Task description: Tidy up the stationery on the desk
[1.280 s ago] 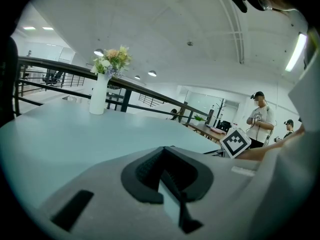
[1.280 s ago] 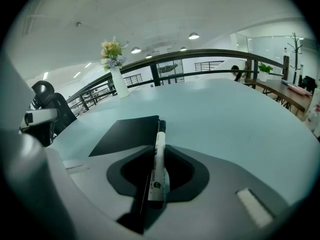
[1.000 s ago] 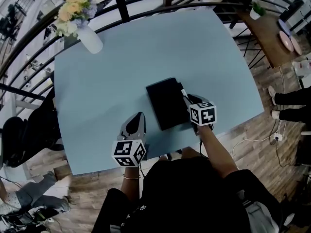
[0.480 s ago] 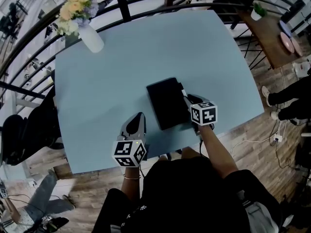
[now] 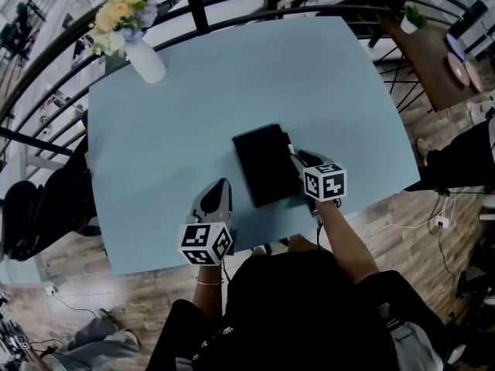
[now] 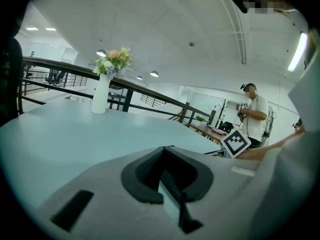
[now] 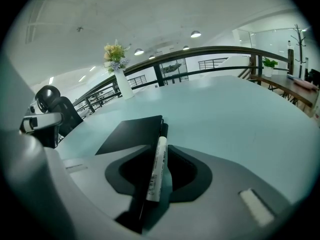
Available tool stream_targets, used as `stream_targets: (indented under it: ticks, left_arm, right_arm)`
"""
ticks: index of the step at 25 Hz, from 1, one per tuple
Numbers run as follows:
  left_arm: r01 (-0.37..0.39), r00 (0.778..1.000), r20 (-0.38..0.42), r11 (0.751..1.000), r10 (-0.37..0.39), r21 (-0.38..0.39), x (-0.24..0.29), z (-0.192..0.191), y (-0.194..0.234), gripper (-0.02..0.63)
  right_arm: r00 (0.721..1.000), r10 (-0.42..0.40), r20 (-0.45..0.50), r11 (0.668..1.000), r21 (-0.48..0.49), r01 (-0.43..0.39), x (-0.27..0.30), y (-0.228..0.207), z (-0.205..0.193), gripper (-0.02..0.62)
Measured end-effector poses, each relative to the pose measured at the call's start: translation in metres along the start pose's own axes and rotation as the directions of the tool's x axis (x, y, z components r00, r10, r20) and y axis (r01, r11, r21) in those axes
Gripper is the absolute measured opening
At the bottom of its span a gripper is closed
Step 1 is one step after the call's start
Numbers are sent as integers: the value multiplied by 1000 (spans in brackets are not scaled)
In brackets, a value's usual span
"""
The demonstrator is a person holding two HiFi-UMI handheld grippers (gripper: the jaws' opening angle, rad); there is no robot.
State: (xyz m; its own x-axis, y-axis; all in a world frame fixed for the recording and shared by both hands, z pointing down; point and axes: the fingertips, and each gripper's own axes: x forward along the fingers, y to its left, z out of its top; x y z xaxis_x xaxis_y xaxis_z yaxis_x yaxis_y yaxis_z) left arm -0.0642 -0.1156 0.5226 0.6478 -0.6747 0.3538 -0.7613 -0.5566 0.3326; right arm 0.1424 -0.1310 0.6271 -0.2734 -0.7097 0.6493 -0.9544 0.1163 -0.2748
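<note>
Pale blue table (image 5: 232,76): black notebook (image 5: 267,165), marker (image 7: 156,166) alongside, flower vase (image 5: 145,60).

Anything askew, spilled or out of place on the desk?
Nothing stands out. The notebook lies flat on the table. The pen lies straight along its right edge, between the jaws of the right gripper, which have just been opening. The vase stands upright.
</note>
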Motion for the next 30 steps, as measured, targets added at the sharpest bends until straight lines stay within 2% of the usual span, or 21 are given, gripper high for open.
stream_targets:
  ticks: [3,9,16,24,30]
  left_arm:
    - [-8,1000,2,1000,8,2,0,1,1,-8]
    - [-16,1000,15,1000,16,14,2,9,-4,-8]
    - [-23,999,27,999,22,43,5,21,-9,-8]
    - [-26,998,52,994,21,108,6,42,-27,-8]
    - [-27,997,76,988,15,150,3,60,-43,-8]
  right_arm:
    - [999,6,38,1000,4,-6,-3,0,8,103]
    - [992,29,120,1000,4,-29,-16,-3,28,12]
    - [973,93,210,996,-7,-94,-36,6,56,11]
    - [927,184,326,983,-90,-163,-76,26,97,11]
    - [899,264,350,958,-204,-202,-101,46,115,11]
